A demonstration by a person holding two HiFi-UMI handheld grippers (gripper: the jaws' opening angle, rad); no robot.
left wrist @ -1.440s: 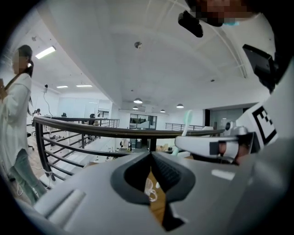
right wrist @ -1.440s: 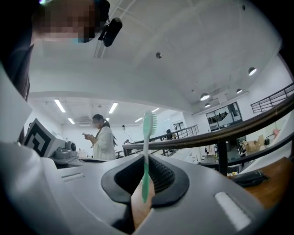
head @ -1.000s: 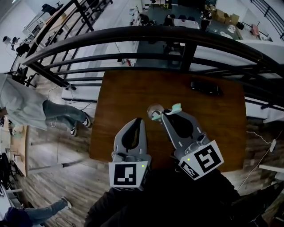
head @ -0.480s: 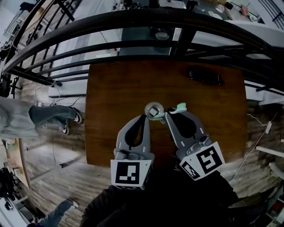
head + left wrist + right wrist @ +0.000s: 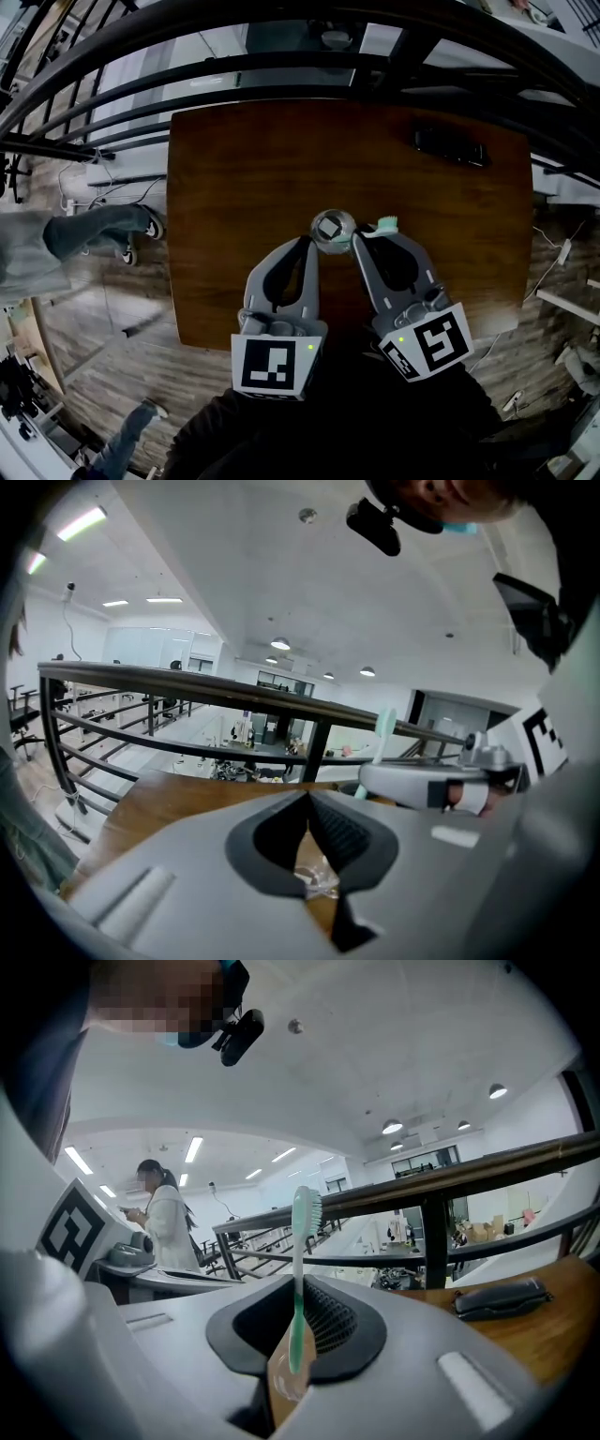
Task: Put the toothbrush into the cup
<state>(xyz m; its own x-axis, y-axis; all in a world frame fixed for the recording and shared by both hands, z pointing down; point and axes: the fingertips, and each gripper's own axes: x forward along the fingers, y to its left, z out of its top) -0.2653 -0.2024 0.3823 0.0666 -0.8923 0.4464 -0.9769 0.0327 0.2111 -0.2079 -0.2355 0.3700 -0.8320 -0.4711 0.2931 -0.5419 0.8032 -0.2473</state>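
While the toothbrush [image 5: 300, 1269] is clamped in the right gripper [image 5: 360, 240] | cup [image 5: 333, 228] is pinched at its rim by the left gripper [image 5: 307, 243]

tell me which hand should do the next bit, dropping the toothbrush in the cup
Right. The right tool grips the toothbrush right beside the cup, while the left tool seems to pinch the cup's rim.

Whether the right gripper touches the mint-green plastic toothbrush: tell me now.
Touching. Right gripper view shows the right gripper clamped on the toothbrush handle.
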